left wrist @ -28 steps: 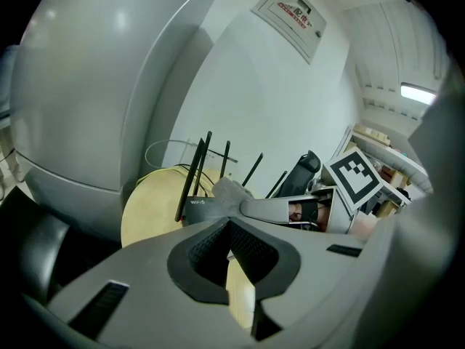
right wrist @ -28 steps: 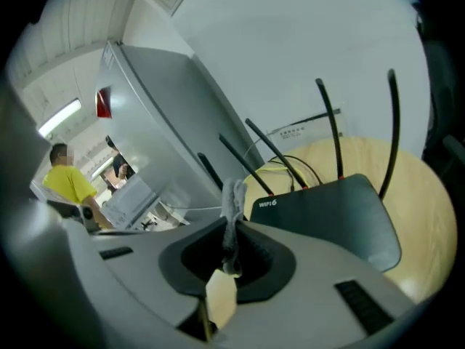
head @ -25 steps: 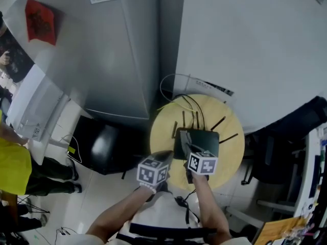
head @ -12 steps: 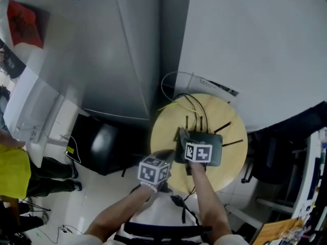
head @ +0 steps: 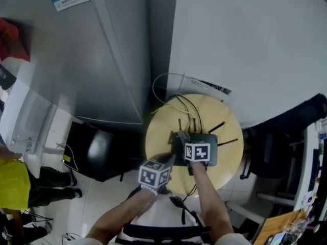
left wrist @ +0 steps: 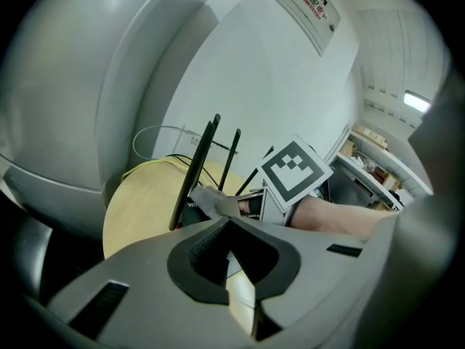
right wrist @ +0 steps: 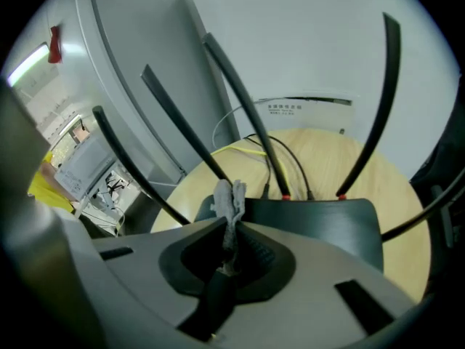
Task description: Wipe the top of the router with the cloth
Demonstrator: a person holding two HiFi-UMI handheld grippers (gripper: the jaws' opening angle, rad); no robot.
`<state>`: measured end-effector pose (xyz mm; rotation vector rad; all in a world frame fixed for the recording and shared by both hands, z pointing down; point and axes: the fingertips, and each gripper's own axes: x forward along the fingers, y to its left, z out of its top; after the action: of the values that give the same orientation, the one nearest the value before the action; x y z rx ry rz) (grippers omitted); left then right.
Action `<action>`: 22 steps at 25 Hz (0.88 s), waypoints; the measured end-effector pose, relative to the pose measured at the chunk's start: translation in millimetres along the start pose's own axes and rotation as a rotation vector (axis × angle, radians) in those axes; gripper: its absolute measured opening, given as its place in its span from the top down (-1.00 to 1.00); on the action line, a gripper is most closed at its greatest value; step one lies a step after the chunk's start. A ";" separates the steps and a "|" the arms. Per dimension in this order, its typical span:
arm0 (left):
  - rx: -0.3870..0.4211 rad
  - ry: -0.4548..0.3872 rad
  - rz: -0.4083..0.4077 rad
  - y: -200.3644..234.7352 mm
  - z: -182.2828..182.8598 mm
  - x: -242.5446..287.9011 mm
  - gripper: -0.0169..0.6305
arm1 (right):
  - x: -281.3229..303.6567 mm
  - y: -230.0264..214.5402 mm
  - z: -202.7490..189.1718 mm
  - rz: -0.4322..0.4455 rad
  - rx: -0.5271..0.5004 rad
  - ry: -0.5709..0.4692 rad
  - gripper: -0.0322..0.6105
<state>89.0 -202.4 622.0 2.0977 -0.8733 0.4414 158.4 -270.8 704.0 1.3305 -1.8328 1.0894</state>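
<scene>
A black router [head: 211, 156] with several thin antennas lies on a round wooden table [head: 227, 119]. My right gripper [head: 186, 142] is over the router's top, shut on a small grey cloth [right wrist: 231, 199] that sticks out past the jaw tips above the router's top [right wrist: 327, 222]. The left gripper view shows the same cloth [left wrist: 209, 200] by an antenna [left wrist: 195, 171]. My left gripper [head: 164, 161] hangs at the table's near left edge, off the router. Its jaws [left wrist: 227, 224] meet at the tips with nothing between them.
Black and yellow cables [head: 185, 105] run off the back of the table. A grey cabinet [head: 102, 65] and a white wall [head: 245, 45] stand close behind. A black seat [head: 97, 147] sits left of the table, dark chairs [head: 286, 131] right. A person in yellow [head: 10, 175] stands far left.
My right gripper has moved forward with the cloth, from the router's near edge to over its top. The left gripper has stayed beside the table's edge.
</scene>
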 end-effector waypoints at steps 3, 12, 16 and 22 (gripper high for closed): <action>0.016 0.004 -0.017 -7.2 2.2 5.3 0.96 | -9.4 -33.1 -3.1 -0.058 0.029 -0.011 0.77; 0.030 0.025 -0.044 -17.0 1.9 15.1 0.96 | -37.5 -132.0 -16.7 -0.276 0.099 -0.041 0.77; 0.030 0.037 -0.042 -16.9 -1.1 16.9 0.96 | -44.0 -157.3 -24.1 -0.389 0.056 -0.028 0.77; 0.041 0.045 -0.039 -19.8 -2.4 16.0 0.96 | -69.4 -165.0 -22.2 -0.564 -0.107 -0.045 0.77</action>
<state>114.3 -198.7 621.8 2.1302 -0.8018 0.4874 337.0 -245.6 698.9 1.6739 -1.3867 0.6554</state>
